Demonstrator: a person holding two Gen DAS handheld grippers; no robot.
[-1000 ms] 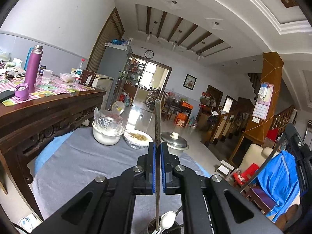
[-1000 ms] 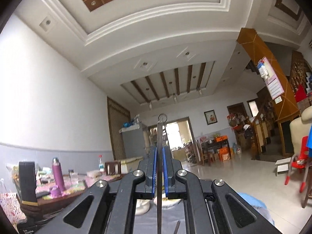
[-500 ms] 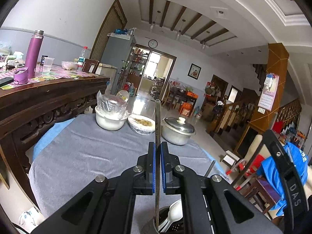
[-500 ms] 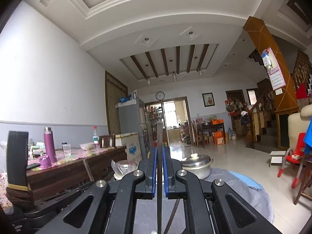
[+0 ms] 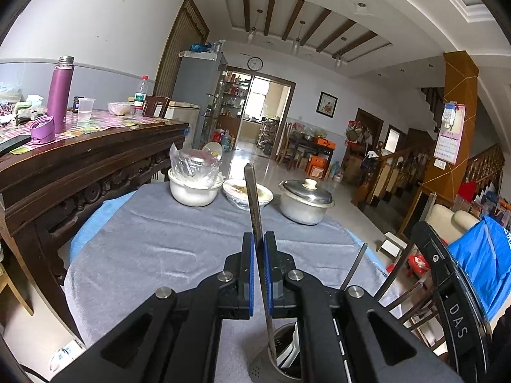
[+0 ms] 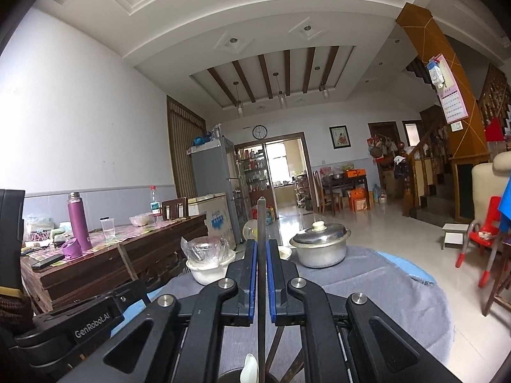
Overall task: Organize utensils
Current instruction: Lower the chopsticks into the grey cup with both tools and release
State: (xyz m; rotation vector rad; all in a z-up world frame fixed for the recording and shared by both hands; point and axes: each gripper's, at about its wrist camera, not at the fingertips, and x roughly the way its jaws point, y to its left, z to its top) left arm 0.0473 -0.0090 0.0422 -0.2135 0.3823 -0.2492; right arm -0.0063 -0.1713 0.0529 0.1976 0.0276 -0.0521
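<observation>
The left gripper (image 5: 259, 266) has its jaws closed down to a narrow slit on a flat metal utensil handle (image 5: 254, 202), which rises tilted slightly left past the blue pads. Its lower end runs down into a perforated metal utensil holder (image 5: 271, 362) standing on the grey cloth (image 5: 153, 249) at the near edge of the table. A white spoon (image 5: 292, 344) leans inside the same holder, just right of the handle. Another thin metal utensil (image 5: 354, 266) sticks up to the right of the gripper; its lower end is hidden.

The right gripper (image 6: 262, 269) is likewise shut tight on a slim dark utensil (image 6: 261, 226), held upright with its pointed tip above the fingers. Below the jaws the rim of the holder (image 6: 233, 376) shows at the near edge, with the white spoon's bowl (image 6: 249, 368) just left of the gripped shaft. What kind of utensil each gripper holds cannot be told.

At the far side of the cloth stand three containers: on the left a white bowl (image 5: 193, 190) holding a crumpled clear plastic bag (image 5: 194, 162), in the middle a shallow dish (image 5: 238, 194) with yellowish food, covered in film, and on the right a lidded metal pot (image 5: 305, 202); its contents are hidden.

On the wooden side table (image 5: 80, 159) to the left stand a purple flask (image 5: 60, 97), its cap (image 5: 42, 130) beside it, and a clear cup (image 5: 84, 108).
</observation>
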